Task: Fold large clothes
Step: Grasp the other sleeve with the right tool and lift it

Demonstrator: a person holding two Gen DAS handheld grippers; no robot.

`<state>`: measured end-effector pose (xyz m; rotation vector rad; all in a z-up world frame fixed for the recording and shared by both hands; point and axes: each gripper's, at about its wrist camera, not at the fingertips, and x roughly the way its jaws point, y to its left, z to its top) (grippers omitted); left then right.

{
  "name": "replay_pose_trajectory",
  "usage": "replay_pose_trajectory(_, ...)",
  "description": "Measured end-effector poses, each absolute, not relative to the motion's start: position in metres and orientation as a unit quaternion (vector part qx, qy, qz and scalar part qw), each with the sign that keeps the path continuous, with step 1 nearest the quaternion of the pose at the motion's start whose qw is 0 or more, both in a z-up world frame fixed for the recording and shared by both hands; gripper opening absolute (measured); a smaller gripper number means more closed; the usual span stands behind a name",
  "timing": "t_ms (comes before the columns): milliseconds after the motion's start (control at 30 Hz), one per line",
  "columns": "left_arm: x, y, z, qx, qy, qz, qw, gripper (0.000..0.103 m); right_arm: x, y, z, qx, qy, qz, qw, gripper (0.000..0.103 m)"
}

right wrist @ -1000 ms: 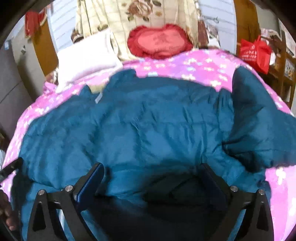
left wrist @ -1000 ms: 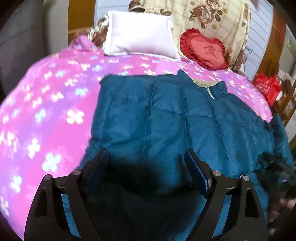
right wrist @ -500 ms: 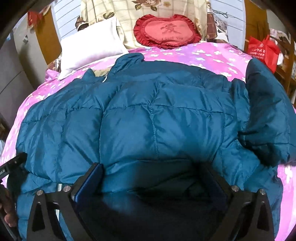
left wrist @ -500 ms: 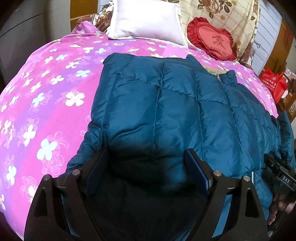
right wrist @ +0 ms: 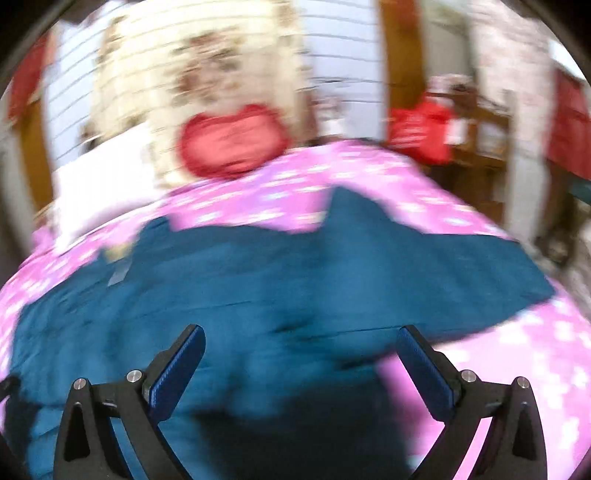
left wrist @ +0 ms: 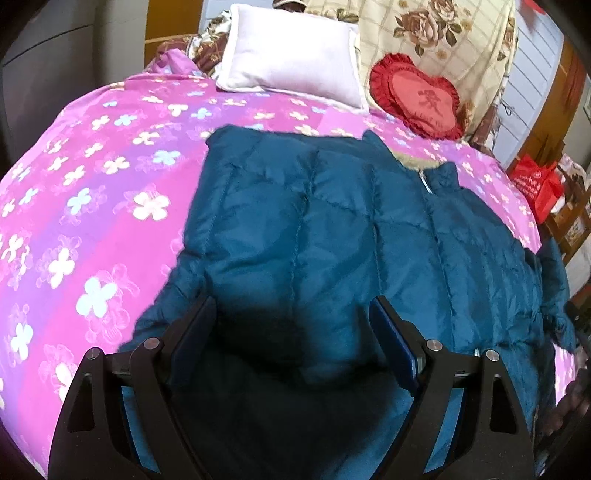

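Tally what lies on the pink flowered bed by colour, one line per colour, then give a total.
Teal: 1, the padded jacket
White: 1, the pillow
Red: 1, the heart-shaped cushion
Cream with a rose print: 1, the quilt bunched behind the cushion
Total: 4 on the bedspread

home bedroom, bed (left wrist: 92, 192), pillow (left wrist: 291, 70)

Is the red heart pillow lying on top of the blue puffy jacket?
No, the red heart pillow leans at the head of the bed, apart from the blue puffy jacket, with pink flowered bedspread between them.
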<state>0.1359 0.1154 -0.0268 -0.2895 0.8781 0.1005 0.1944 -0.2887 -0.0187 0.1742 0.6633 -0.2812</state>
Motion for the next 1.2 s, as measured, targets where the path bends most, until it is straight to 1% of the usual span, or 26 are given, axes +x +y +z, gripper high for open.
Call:
replay_pose_trajectory(133, 0.129, 0.098, -0.022, -0.124, 0.423, 0.032, 0.897, 0.085, 0.167, -0.393, -0.023, 0.162, 0.304, -0.23, 0.91, 0.103)
replay_pose_trajectory(233, 0.125, 0.086, -0.017, -0.11, 0.419, 0.008, 0.901, 0.085, 0.157, -0.469, -0.026, 0.211, 0.306, -0.261, 0.891, 0.103)
replay_pose_trajectory(300, 0.124, 0.077, -0.015, -0.094, 0.416, 0.001, 0.905, 0.085, 0.152, -0.52, -0.033, 0.224, 0.317, -0.284, 0.877, 0.101)
replay_pose_trajectory(333, 0.124, 0.074, -0.015, -0.086, 0.415, 0.002, 0.906, 0.085, 0.152, -0.545, -0.042, 0.241, 0.336, -0.276, 0.868, 0.095)
replay_pose_trajectory(367, 0.124, 0.073, -0.015, -0.082, 0.415, 0.004, 0.906, 0.085, 0.152, -0.561, -0.048, 0.255, 0.35, -0.265, 0.861, 0.082)
replay_pose_trajectory(400, 0.125, 0.072, -0.016, -0.081, 0.416, 0.004, 0.906, 0.085, 0.151, -0.575, -0.055, 0.267, 0.367, -0.263, 0.852, 0.077)
replay_pose_trajectory(433, 0.125, 0.072, -0.017, -0.081, 0.418, 0.004, 0.905, 0.085, 0.151, -0.586, -0.062, 0.273, 0.383, -0.267, 0.841, 0.075)
replay_pose_trajectory(500, 0.126, 0.074, -0.02, -0.086, 0.422, 0.007, 0.903, 0.085, 0.154, -0.6, -0.07, 0.29, 0.392, -0.252, 0.836, 0.076)
replay_pose_trajectory(633, 0.127, 0.079, -0.023, -0.092, 0.424, 0.016, 0.901, 0.085, 0.157, -0.613, -0.073, 0.301, 0.37, -0.225, 0.85, 0.076)
replay_pose_trajectory(733, 0.126, 0.08, -0.022, -0.091, 0.421, 0.023, 0.902, 0.085, 0.16, -0.627, -0.076, 0.319, 0.35, -0.207, 0.856, 0.079)
replay_pose_trajectory(800, 0.126, 0.08, -0.022, -0.09, 0.419, 0.023, 0.903, 0.085, 0.169, -0.629, -0.076, 0.31, 0.346, -0.207, 0.861, 0.079)
replay_pose_trajectory(867, 0.126, 0.079, -0.024, -0.092, 0.424, 0.019, 0.901, 0.085, 0.178, -0.628, -0.076, 0.293, 0.344, -0.213, 0.867, 0.085)
replay_pose_trajectory(1033, 0.127, 0.075, -0.025, -0.086, 0.428, 0.016, 0.899, 0.085, 0.196, -0.633, -0.077, 0.294, 0.338, -0.22, 0.866, 0.085)
replay_pose_trajectory(1067, 0.128, 0.075, -0.026, -0.084, 0.429, 0.017, 0.899, 0.085, 0.2, -0.632, -0.077, 0.287, 0.343, -0.222, 0.866, 0.081)
replay_pose_trajectory(1100, 0.128, 0.075, -0.027, -0.084, 0.429, 0.018, 0.899, 0.085, 0.202, -0.63, -0.077, 0.278, 0.349, -0.225, 0.866, 0.074)
replay_pose_trajectory(1133, 0.128, 0.075, -0.027, -0.084, 0.431, 0.018, 0.898, 0.085, 0.205, -0.626, -0.076, 0.265, 0.356, -0.219, 0.869, 0.044)
replay_pose_trajectory(1167, 0.128, 0.075, -0.028, -0.085, 0.432, 0.018, 0.898, 0.085, 0.208, -0.623, -0.078, 0.258, 0.363, -0.208, 0.871, 0.02)
replay_pose_trajectory(1200, 0.128, 0.075, -0.028, -0.087, 0.433, 0.019, 0.897, 0.085, 0.21, -0.62, -0.078, 0.248, 0.369, -0.207, 0.872, 0.018)
